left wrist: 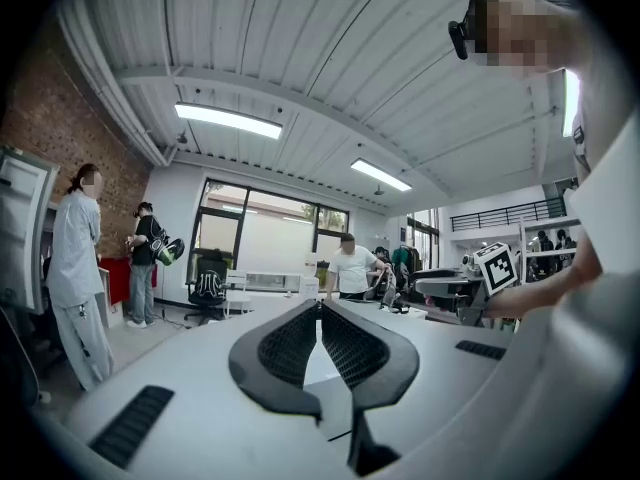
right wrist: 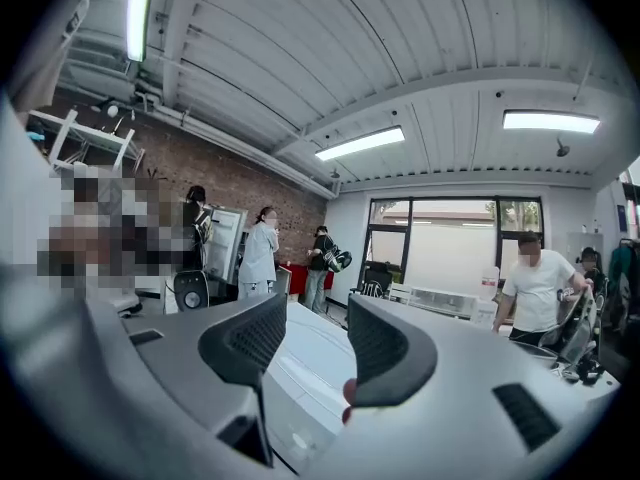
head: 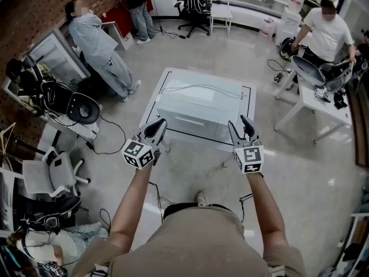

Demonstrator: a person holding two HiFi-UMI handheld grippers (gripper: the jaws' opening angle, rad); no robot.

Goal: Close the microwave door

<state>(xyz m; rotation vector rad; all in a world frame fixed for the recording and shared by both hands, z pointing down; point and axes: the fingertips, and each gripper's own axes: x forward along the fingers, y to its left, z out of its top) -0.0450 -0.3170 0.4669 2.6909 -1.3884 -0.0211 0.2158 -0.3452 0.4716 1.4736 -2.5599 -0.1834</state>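
Note:
The white microwave (head: 196, 104) stands on a low white table (head: 245, 97) in front of me, its front face turned toward me and looking flush. Both grippers hang level in front of it, touching nothing. My left gripper (head: 158, 126) is before its left corner; in the left gripper view its fingertips meet, so the left gripper (left wrist: 320, 306) is shut on nothing. My right gripper (head: 238, 124) is before the right corner. In the right gripper view the right gripper (right wrist: 318, 313) is open, with only the microwave's top (right wrist: 300, 368) showing through the gap.
A person in grey (head: 104, 51) stands at the left beside cluttered desks and chairs (head: 57, 172). At the right a person in a white shirt (head: 326, 33) leans over a white table (head: 323, 105). Cables (head: 115, 134) run across the floor.

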